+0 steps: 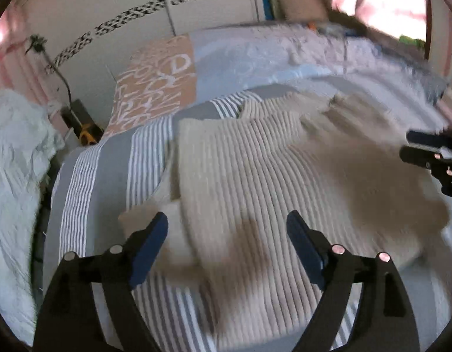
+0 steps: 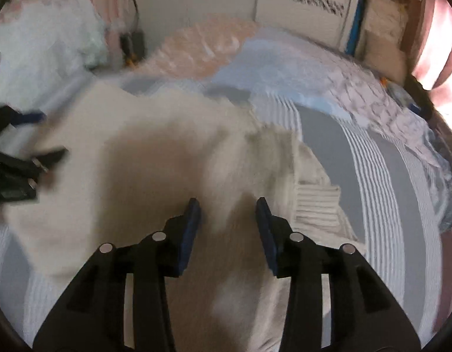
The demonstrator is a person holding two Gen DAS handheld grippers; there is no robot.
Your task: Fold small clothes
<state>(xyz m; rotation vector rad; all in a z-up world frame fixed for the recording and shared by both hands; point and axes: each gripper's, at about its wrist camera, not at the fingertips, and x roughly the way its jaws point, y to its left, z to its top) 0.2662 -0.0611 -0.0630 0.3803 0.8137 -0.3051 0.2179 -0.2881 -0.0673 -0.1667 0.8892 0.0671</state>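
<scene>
Both views are smeared by motion blur, so fine detail is hard for you to read. A beige ribbed sweater [image 1: 255, 161] lies spread on a grey and white striped bedspread [image 1: 88, 182], filling the middle of each view. In the right wrist view its weave is a pale blur and its near hem runs out of sight under your gripper.

Your left gripper [image 1: 227, 234] hangs over the sweater's near left part with its jaws wide apart and nothing between them. One folded sleeve [image 1: 155, 214] shows at about 8 o'clock of the garment, just beside the left finger.

Your right gripper [image 2: 228, 214] sits above the sweater's right part, jaws apart and empty, though narrower than the left pair. In the left wrist view it enters at 3 o'clock, cut off by the frame. A ribbed cuff [image 2: 316, 205] lies at 3 o'clock of this gripper.

Bare striped bedspread shows beyond the sweater's left and right edges. At 12 o'clock lie an orange patterned pillow [image 1: 155, 82] and a pale quilt [image 1: 284, 52]. A crumpled white sheet [image 1: 17, 161] rises at 9 o'clock, and a white wardrobe [image 1: 138, 6] stands behind.
</scene>
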